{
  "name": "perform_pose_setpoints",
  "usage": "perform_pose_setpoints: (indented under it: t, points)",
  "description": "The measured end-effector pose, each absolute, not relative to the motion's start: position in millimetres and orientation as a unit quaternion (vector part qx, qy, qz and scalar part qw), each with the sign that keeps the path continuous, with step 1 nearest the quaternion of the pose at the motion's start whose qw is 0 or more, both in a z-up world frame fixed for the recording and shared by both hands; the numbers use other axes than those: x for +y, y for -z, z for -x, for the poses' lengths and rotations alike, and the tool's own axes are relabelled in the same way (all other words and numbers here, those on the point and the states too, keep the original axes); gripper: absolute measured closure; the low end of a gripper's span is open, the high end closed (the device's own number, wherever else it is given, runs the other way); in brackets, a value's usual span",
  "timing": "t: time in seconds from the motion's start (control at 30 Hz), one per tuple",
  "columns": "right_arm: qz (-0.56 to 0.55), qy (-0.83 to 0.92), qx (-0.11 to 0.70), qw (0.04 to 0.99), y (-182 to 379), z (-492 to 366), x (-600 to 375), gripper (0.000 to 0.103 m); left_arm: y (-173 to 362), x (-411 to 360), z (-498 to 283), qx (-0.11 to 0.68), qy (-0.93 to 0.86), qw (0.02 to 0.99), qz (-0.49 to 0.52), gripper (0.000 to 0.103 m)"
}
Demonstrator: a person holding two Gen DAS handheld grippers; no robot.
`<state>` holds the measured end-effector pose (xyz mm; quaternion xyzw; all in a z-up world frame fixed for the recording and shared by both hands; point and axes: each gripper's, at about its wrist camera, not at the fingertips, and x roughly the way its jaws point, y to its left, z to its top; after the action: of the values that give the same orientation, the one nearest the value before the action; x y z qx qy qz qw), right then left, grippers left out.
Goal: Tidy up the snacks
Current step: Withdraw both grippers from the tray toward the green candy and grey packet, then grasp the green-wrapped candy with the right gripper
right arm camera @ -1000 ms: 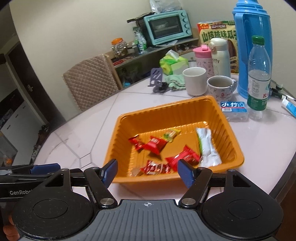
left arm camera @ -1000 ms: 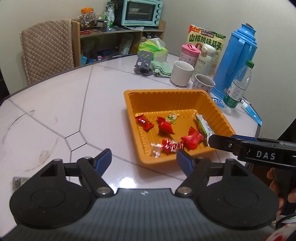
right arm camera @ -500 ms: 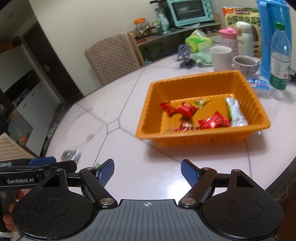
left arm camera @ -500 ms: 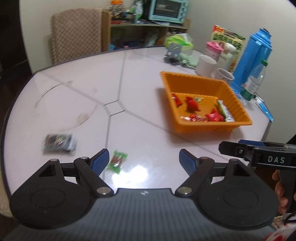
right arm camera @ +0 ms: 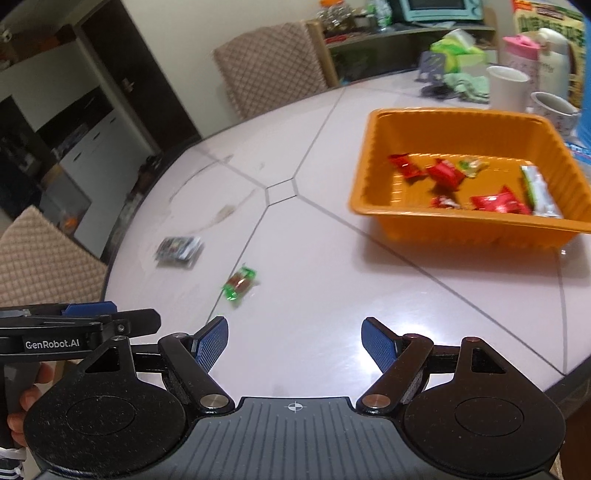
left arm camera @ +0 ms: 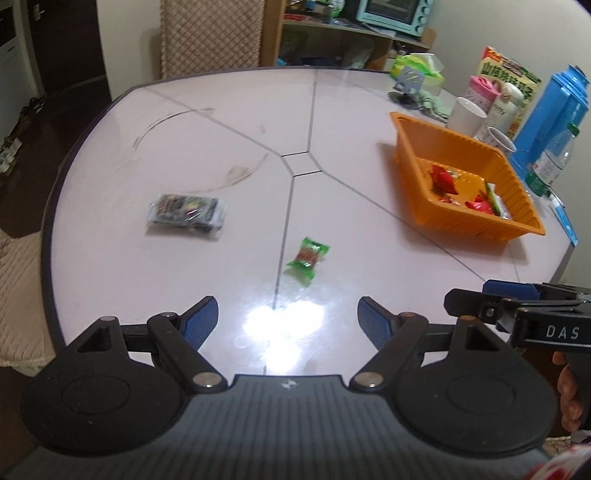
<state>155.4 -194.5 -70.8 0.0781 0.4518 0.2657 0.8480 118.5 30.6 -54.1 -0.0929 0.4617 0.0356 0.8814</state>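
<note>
An orange tray [left arm camera: 417,147] [right arm camera: 373,162] on the table's right side holds several red-wrapped snacks [right arm camera: 500,201] and a white-green packet [right arm camera: 539,192]. A green-wrapped candy [left arm camera: 308,255] [right arm camera: 240,282] lies loose on the table near the front. Further left lies a dark clear-wrapped packet [left arm camera: 186,212] [right arm camera: 179,251]. My left gripper [left arm camera: 288,323] hangs open over the front of the table, just short of the candy, with nothing between its fingers. My right gripper [right arm camera: 294,341] is open too, empty, with the candy ahead and to its left.
At the table's far right stand white mugs [left arm camera: 467,116], a pink bottle [left arm camera: 482,86], a blue thermos [left arm camera: 550,107], a water bottle [left arm camera: 554,158] and a snack box [left arm camera: 511,72]. A padded chair [right arm camera: 269,72] and a shelf with a toaster oven [left arm camera: 391,16] stand behind.
Both grippers pulled back and swung left from over the tray to the table's front. The green candy and the dark packet came into view. The right jaws widened slightly.
</note>
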Motion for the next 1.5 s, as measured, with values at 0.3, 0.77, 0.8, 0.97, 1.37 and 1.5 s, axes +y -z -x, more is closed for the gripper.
perform_pose_setpoints:
  t: [0.3,0.77,0.8,0.97,1.37,1.5]
  points:
    - [-0.063,-0.294,0.47,0.83,84,-172,-154,0.024,62,54,-118,0.471,-0.065,0.874,0.105,0.022]
    - [-0.028,-0.314,0.472,0.823,101,-193,-102,0.024,77,93,-122,0.478,-0.103,0.865,0.115,0.022]
    - [-0.027,-0.314,0.472,0.823,102,-194,-99,0.024,77,95,-123,0.479,-0.104,0.864,0.115,0.022]
    - [-0.022,-0.316,0.475,0.821,106,-199,-88,0.025,80,104,-124,0.476,-0.108,0.865,0.114,0.023]
    - [-0.019,-0.292,0.482,0.826,122,-210,-68,0.049,90,125,-130,0.477,-0.113,0.866,0.102,0.023]
    - [-0.015,-0.284,0.484,0.828,126,-213,-61,0.053,93,131,-132,0.477,-0.113,0.866,0.097,0.023]
